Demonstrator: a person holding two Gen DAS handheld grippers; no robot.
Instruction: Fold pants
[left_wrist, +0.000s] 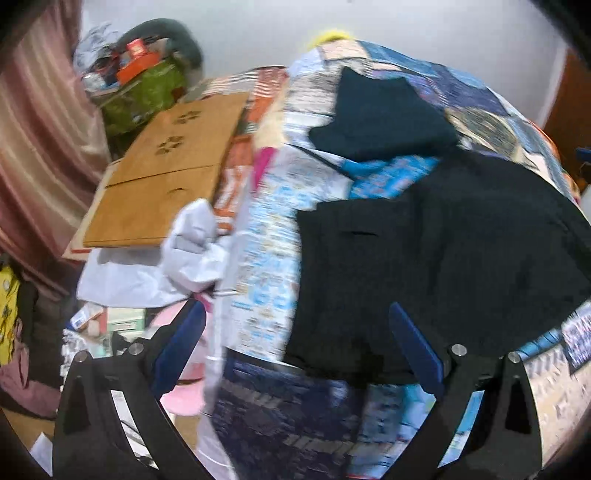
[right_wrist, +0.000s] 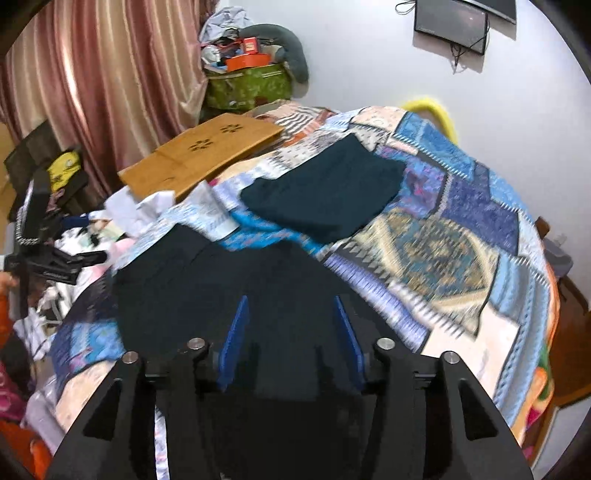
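Black pants (left_wrist: 424, 266) lie flat on a patchwork quilt (left_wrist: 266, 229), folded into a wide dark block. My left gripper (left_wrist: 295, 317) hangs above their near left edge, jaws spread wide with nothing between them. In the right wrist view the same pants (right_wrist: 229, 280) fill the lower middle. My right gripper (right_wrist: 290, 306) is over them, open, and its blue pads (right_wrist: 236, 325) show no cloth pinched. A second, dark teal folded garment (left_wrist: 376, 118) (right_wrist: 325, 192) rests further back on the quilt (right_wrist: 443, 251).
A wooden lap tray (left_wrist: 162, 184) (right_wrist: 199, 155) lies at the bed's far left, with crumpled white cloth (left_wrist: 192, 251) beside it. Behind are a green bag of clutter (right_wrist: 247, 85) and pink curtains (right_wrist: 103, 81). Loose items cover the floor on the left.
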